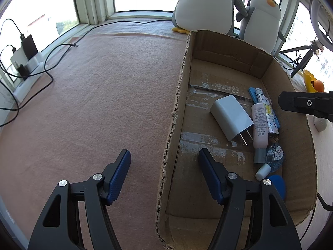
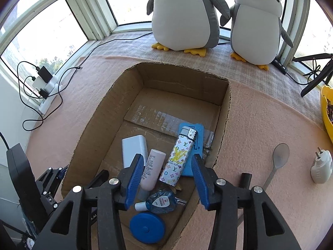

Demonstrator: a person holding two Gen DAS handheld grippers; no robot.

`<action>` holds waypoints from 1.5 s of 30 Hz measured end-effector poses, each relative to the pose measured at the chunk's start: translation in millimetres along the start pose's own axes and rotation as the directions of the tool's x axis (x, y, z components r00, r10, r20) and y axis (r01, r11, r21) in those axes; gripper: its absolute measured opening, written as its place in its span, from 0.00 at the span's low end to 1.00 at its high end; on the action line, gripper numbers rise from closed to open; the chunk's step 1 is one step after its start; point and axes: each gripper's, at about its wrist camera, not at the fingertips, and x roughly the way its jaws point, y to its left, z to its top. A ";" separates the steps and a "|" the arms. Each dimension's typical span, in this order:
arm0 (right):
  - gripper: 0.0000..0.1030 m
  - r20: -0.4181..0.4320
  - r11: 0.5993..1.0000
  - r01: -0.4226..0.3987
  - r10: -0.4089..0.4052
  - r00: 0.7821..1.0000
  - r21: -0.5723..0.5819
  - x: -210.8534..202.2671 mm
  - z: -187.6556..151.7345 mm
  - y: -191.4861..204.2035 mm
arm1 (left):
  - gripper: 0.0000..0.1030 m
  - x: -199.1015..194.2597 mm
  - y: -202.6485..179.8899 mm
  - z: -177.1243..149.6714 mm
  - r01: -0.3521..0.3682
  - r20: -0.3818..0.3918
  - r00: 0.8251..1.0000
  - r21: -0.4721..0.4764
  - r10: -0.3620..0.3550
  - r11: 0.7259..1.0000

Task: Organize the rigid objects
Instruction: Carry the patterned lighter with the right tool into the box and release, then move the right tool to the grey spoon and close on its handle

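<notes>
Cardboard box (image 2: 225,104), open top, torn rim, tape on floor; sits ahead of R gripper (image 2: 167,179), jaws apart, nothing clamped. Inside, just beyond R jaws: white charger (image 2: 133,148), patterned lighter (image 2: 181,158) lying on a blue card (image 2: 196,152), pink tube (image 2: 153,166); below jaws, blue bottle (image 2: 160,202) and blue round disc (image 2: 146,228). L gripper (image 1: 164,173) jaws apart, empty, straddling box's left wall. Pink felt surface (image 1: 93,93); bay windows; two plush penguins (image 2: 183,14) behind. Spoon (image 2: 277,162), plug-in (image 2: 320,166) right of R jaws.

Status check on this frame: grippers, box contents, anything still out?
Left gripper open astride box wall, empty. Right gripper open over box, lighter lying below it, unpinched. Spoon and plug still on cloth.
</notes>
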 end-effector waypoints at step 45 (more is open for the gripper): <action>0.37 -0.049 0.940 0.104 -0.094 0.994 0.326 -22.2 -52.2 -164.8 | 0.67 0.3 -0.8 0.2 -0.003 0.001 1.000 0.001 0.003 1.000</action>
